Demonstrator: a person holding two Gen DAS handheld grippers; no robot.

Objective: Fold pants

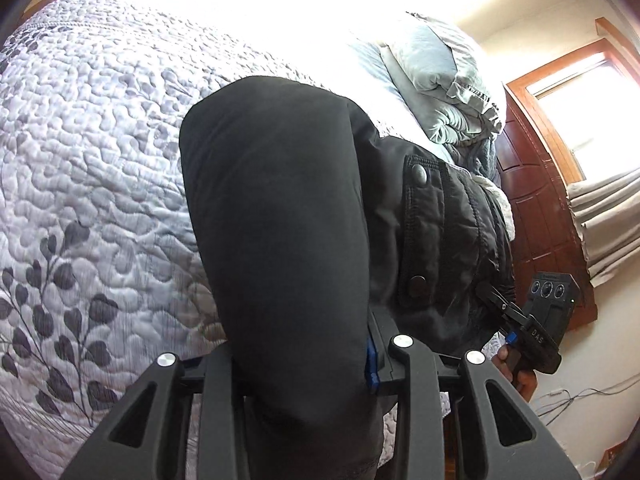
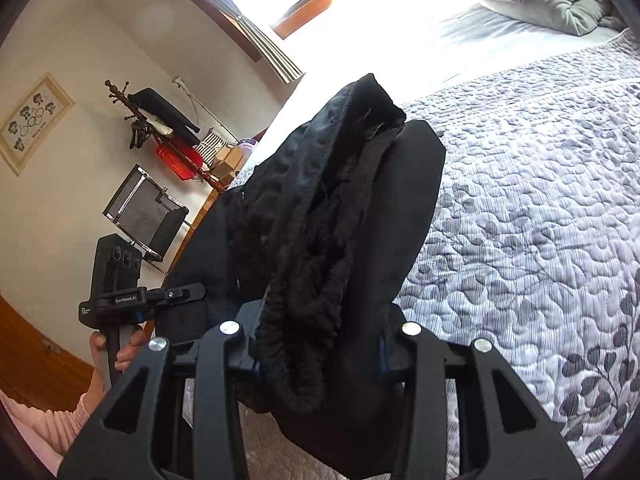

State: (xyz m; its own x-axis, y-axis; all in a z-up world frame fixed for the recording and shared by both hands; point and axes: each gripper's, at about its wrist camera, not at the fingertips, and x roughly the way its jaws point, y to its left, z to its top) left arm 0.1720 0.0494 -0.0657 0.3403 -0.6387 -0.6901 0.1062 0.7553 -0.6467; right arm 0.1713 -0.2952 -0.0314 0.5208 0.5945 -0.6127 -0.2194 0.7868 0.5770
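Black pants [image 1: 280, 220] hang in front of the left wrist camera, over a quilted bed. My left gripper [image 1: 308, 360] is shut on the smooth folded fabric of the pants, which hides its fingertips. In the right wrist view the pants' gathered elastic waistband [image 2: 320, 248] bunches between the fingers. My right gripper [image 2: 320, 364] is shut on that waistband end. Each gripper shows in the other's view, the right one [image 1: 536, 328] low on the right and the left one [image 2: 120, 296] low on the left, both held above the bed's edge.
A grey quilt with a leaf print [image 1: 88, 168] covers the bed. Pale blue pillows and a bunched blanket [image 1: 448, 80] lie at the head. A black jacket with snaps [image 1: 440, 232] is behind the pants. A coat rack [image 2: 160, 128] and a heater [image 2: 148, 208] stand by the wall.
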